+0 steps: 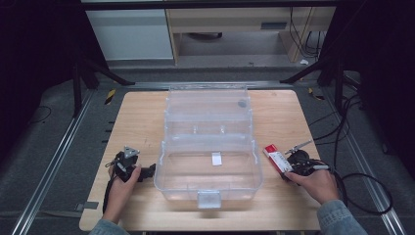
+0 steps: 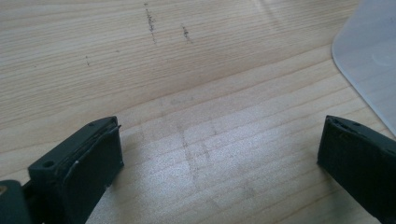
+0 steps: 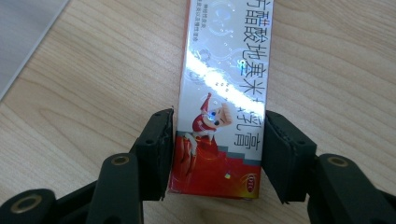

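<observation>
Your right gripper (image 3: 217,149) has both jaws pressed against the sides of the red-and-silver printed carton (image 3: 223,100) lying flat on the pale wooden table (image 1: 142,122) just right of the clear plastic lidded box (image 1: 208,171) — your left gripper (image 2: 219,158) rests wide open, holding nothing.

Light wooden table (image 1: 142,117), open clear plastic box (image 1: 209,169) at centre, red-and-white carton (image 1: 277,159) to its right
</observation>
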A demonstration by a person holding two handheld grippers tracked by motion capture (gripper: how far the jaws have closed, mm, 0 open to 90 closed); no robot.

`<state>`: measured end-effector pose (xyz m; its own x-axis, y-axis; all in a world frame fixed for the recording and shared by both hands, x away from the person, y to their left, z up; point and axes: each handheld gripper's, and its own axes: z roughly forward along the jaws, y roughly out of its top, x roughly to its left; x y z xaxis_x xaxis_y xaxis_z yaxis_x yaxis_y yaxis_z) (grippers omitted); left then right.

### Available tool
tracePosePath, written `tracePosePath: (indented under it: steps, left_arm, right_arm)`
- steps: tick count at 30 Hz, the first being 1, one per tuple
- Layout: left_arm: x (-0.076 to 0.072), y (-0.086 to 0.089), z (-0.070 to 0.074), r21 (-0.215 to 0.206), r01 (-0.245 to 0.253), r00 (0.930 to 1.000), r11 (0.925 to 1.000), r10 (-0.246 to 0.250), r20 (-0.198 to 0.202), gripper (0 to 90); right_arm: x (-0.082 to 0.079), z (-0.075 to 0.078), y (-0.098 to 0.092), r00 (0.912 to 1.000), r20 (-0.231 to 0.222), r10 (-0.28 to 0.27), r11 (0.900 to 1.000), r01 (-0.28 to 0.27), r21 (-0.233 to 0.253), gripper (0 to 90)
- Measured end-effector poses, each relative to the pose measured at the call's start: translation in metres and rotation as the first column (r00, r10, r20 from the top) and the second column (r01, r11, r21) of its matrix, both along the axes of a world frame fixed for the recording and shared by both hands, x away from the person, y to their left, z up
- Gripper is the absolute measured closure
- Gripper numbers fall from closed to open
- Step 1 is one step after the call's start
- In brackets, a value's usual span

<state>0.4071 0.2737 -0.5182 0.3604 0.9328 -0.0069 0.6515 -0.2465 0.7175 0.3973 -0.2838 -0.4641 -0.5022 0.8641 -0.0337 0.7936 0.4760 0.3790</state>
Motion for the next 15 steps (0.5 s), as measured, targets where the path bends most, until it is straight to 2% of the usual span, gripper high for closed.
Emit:
tracePosePath:
  steps: [11,15]
  left_arm:
    - [0.0001,-0.0001,0.0,0.0,0.001,1.0,1.0,-0.001,0.0,0.0]
    - [0.0001,-0.0001,0.0,-0.001,0.0,1.0,1.0,0.0,0.0,0.0]
  right_arm:
    - [-0.0007,-0.0024,0.0001,0.9995,-0.03,-0.001,1.0,0.0,-0.016,47.8]
    - [-0.0007,-0.001,0.0,0.9998,-0.019,0.005,1.0,-0.006,-0.025,50.5]
